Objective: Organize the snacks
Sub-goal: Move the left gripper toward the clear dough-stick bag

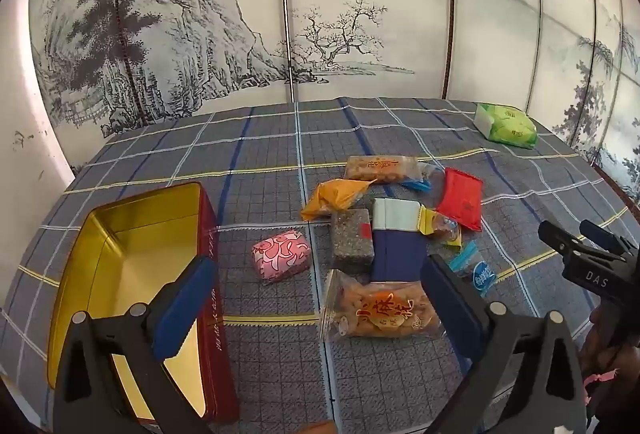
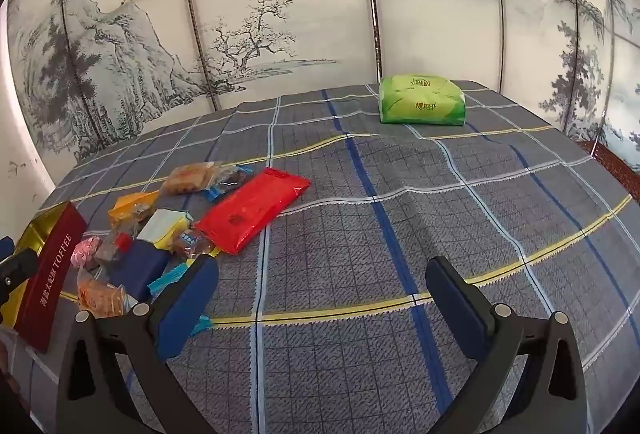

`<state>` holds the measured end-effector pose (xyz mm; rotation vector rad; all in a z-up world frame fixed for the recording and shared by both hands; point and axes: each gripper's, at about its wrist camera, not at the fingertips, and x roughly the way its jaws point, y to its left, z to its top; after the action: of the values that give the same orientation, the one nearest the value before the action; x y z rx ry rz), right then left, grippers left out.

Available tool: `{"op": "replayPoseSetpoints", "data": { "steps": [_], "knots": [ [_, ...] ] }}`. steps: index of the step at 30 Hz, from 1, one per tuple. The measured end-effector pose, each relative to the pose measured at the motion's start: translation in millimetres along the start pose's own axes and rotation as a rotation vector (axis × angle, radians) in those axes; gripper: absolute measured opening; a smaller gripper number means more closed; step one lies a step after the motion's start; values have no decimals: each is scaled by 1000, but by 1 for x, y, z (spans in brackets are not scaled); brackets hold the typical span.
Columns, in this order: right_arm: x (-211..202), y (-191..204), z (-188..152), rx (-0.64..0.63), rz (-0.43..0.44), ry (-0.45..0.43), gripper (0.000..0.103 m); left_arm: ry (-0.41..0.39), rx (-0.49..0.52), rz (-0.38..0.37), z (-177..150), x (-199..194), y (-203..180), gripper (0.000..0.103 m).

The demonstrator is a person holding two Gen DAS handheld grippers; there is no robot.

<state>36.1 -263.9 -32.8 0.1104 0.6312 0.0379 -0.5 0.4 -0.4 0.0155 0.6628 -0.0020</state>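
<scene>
At the left, the open rectangular red toffee tin with a gold lining point(image 1: 120, 254) holds nothing I can see. The left gripper point(image 1: 320, 298) hangs released over the clear bag of fried twists point(image 1: 380, 308); crinkly film could slip from its pads. The other loose snack packets point(image 1: 400, 209) crowd the plaid cloth point(image 2: 400, 234), so a neighbour may get dragged. The right gripper point(image 2: 320, 298) is spread, empty.

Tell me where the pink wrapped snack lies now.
In the left wrist view the pink wrapped snack lies on the checked cloth, between the open gold tin and the dark speckled block.
</scene>
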Motion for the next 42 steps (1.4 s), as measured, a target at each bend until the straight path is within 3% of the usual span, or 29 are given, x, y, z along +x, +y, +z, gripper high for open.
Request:
{"op": "replayPoseSetpoints", "data": {
  "steps": [3,5,7,9,17,22,26,29,36,42],
  "knots": [
    [-3,10,-3,0,-8,-27,103,1,-1,6,-3,1,4,102],
    [9,3,0,59,11,26,103,-5,11,9,-6,-1,4,102],
    [1,-2,1,74,21,-26,103,10,30,15,-7,-1,1,102],
    [-2,-9,0,73,20,-17,103,34,41,13,-5,1,-4,102],
    [2,-4,1,48,8,14,103,141,-4,-95,-5,11,-6,97],
    [3,-5,1,53,23,17,103,259,-102,-154,-3,21,-1,97],
    [3,-8,0,64,42,14,103,389,-254,-219,-1,38,7,95],
    [3,-9,0,74,59,14,103,469,-358,-255,1,51,7,86],
    [3,-10,0,79,102,17,103,607,-512,-228,0,77,2,83],
    [3,-10,-1,85,129,17,103,648,-581,-173,-3,83,2,83]
  ]
}}
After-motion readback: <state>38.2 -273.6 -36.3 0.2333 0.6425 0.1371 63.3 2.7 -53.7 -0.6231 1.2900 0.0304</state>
